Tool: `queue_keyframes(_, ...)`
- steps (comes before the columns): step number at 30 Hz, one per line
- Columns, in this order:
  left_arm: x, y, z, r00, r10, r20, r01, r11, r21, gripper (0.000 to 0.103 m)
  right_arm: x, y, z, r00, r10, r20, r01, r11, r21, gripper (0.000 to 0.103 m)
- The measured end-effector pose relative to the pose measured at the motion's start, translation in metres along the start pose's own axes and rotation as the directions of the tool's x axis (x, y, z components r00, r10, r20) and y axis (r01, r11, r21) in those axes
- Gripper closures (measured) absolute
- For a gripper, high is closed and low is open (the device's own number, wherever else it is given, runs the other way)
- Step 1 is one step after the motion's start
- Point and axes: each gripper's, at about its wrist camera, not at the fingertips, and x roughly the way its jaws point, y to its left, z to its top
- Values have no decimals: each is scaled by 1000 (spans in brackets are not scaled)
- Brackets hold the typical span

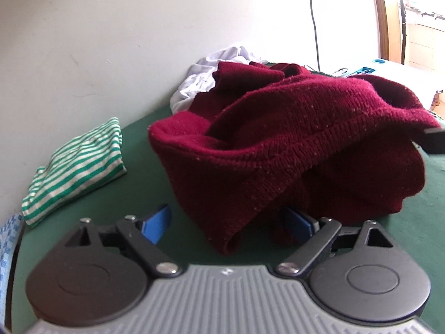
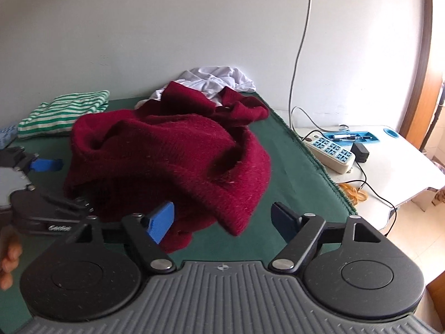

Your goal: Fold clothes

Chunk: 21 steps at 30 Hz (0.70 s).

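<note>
Right now I have both grippers spread wide over the green cloth (image 2: 292, 150) covering the table. My left gripper (image 1: 225, 222) has its blue pads (image 1: 155, 226) well apart; a hanging fold of the red sweater (image 1: 278, 139) drops into the gap between them, and the right-hand pad sits partly behind that fold, so I cannot tell whether it touches the knit. My right gripper (image 2: 222, 222) is open too, and a low corner of the sweater (image 2: 172, 156) lies between its fingers, nearer the left pad (image 2: 161, 224), with no pinch on it.

The sweater sits crumpled in a heap in the middle of the cloth. Behind it, against the wall, lies a white garment (image 2: 217, 80), touching the sweater's far edge. A striped top (image 2: 61, 114), green and white, lies folded at the far left, apart from the sweater. From the right wrist view I see the left gripper (image 2: 44, 165) at the left edge, beside the heap. Off the cloth to the right, a power strip (image 2: 331, 153) rests on a white desk (image 2: 403, 167).
</note>
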Motion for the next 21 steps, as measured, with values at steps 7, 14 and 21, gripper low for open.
queue_keyframes(7,14,13,-9,999,-41,0,40,989,-139,7,25,-5,4,1000,-4,-8,4,1000,-15,64)
queue_keyframes(14,17,17,6,997,-65,-28,61,988,-144,20,23,-9,11,995,-30,90,29,999,21,63)
queue_keyframes(21,26,19,21,991,-88,-102,76,991,-112,14,35,-5,17,995,-31,98,32,999,-8,54)
